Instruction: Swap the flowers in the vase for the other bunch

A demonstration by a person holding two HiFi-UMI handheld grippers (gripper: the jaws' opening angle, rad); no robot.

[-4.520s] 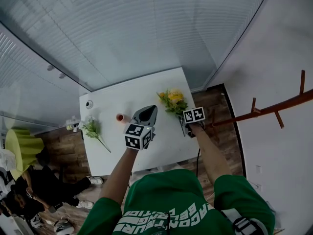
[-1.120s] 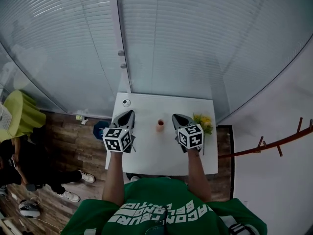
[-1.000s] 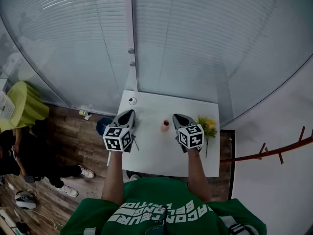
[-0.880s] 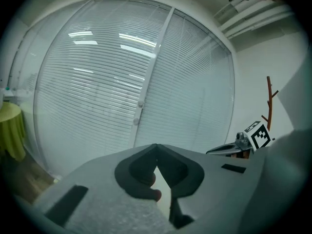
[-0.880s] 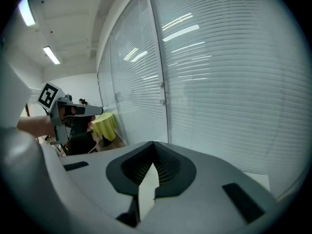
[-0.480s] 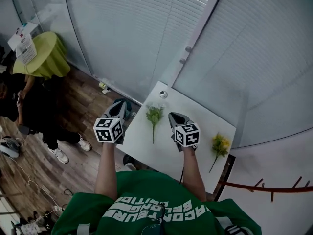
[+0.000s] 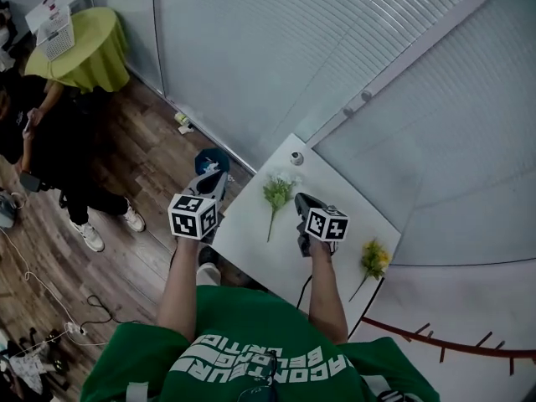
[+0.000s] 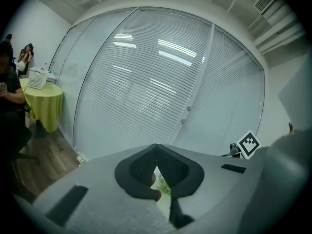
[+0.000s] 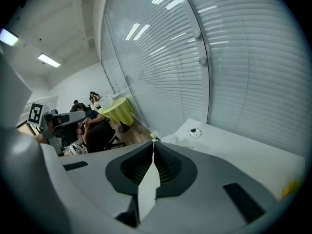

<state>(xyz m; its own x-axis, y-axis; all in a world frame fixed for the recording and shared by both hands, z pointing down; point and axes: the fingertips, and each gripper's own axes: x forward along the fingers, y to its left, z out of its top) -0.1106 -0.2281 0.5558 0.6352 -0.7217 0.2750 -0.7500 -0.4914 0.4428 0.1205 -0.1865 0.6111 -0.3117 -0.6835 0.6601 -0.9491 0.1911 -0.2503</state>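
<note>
First bunch (image 7: 277,193) on table (image 7: 251,243), between left gripper (image 7: 218,177) and right gripper (image 7: 298,198) fingertips, second bunch (image 7: 374,259) right of the right fingertips, round fitting (image 7: 296,157) beyond them.

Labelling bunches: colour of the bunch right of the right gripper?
Yellow bunch, clearest in head view.

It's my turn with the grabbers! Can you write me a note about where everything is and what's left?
Left gripper: shut, empty, just off the white table, at its left edge.
Right gripper: shut, empty, over the table.
Green-and-white bunch lies on the table between the grippers; yellow bunch lies near its right edge.
Vase: not visible in the head view, maybe behind the right gripper.
Done: neither bunch is in a vase.
Left: pick up the replacement bunch, stand it in the vase.
</note>
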